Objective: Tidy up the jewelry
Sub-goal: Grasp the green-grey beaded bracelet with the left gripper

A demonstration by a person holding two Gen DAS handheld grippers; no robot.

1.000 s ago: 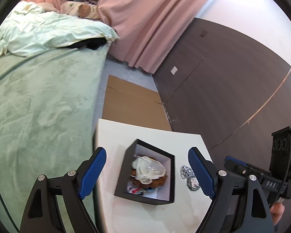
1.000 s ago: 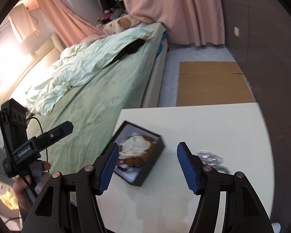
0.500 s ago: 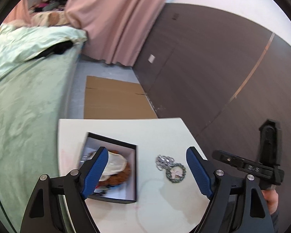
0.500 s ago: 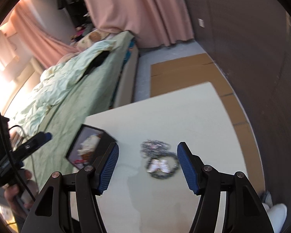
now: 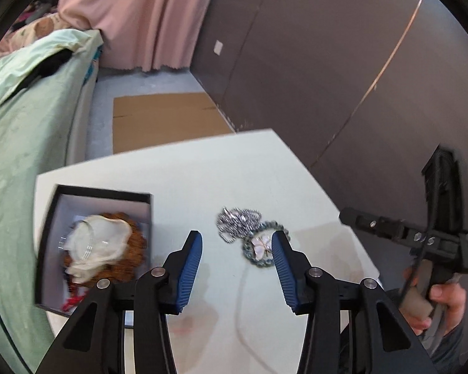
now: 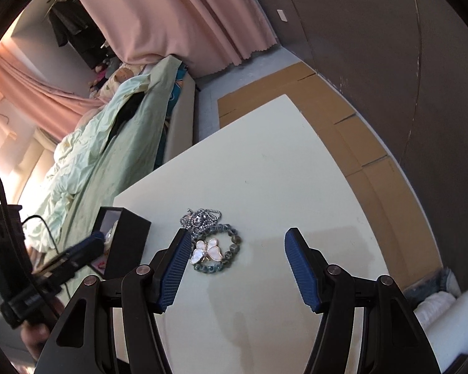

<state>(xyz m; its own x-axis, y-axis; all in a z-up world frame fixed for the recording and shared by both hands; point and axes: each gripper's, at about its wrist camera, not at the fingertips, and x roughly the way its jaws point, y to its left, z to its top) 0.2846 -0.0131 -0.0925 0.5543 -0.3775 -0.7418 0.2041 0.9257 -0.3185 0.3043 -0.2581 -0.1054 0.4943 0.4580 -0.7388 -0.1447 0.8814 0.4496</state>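
On the cream table (image 5: 234, 171) lie a beaded bracelet with a pearly butterfly (image 5: 260, 247) and a bunched silver chain (image 5: 237, 221), touching each other. A black box (image 5: 103, 190) at the left holds white and brown pieces. My left gripper (image 5: 236, 240) hovers just short of the bracelet; its jaws are closing with nothing pressed between them. In the right wrist view, the bracelet (image 6: 216, 251) and chain (image 6: 199, 218) sit by the left finger of my right gripper (image 6: 237, 237), which stands open and holds nothing. The box (image 6: 126, 237) is at its left.
A bed with a pale green cover (image 5: 25, 131) runs along the table's left side. Flat cardboard (image 5: 162, 118) lies on the floor beyond the table. A dark panelled wall (image 5: 327, 78) stands on the right. A hand (image 5: 433, 299) grips the other gripper's handle.
Both views have swung from the black box to the chain and bracelet and come lower over the table. The left jaws have narrowed; the right jaws kept their width.
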